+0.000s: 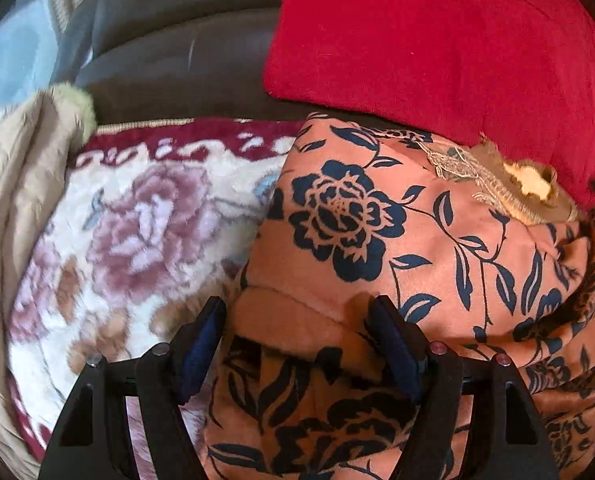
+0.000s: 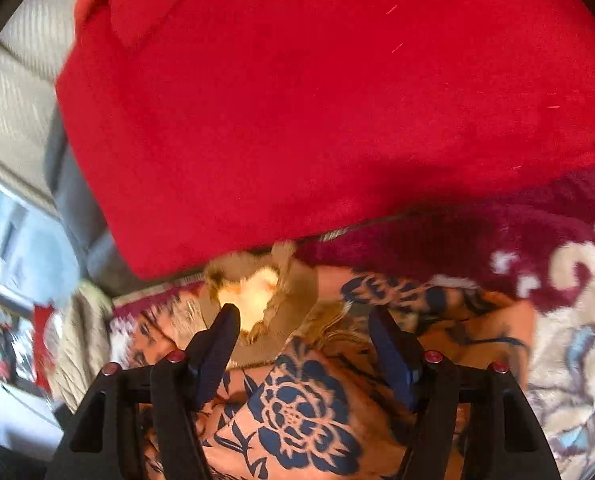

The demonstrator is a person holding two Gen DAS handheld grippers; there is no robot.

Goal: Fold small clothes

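A: Where does the left tool (image 1: 297, 316) stand?

B: Its fingers are spread wide and hold nothing. They straddle a raised fold of the orange floral garment (image 1: 377, 240), which lies bunched on the floral blanket (image 1: 137, 216). The tool points forward and down over the cloth, low above it.

A: And the right tool (image 2: 301, 324)?

B: Also wide and empty. It hovers over the same garment's embroidered neckline (image 2: 257, 292), the left finger just in front of the neck opening. Whether either finger touches the cloth cannot be told.

A: Which step is this?

B: It looks like an early one. The garment is still rumpled and not laid flat, so both tools seem to be lining up for a grasp.

A: What does the next move call for?

B: Probably each tool closing on a cloth edge, the right near the collar, then pulling apart to smooth it. Beyond lie a red cushion (image 2: 317, 112) and a beige garment (image 1: 13, 184) at the blanket's left.
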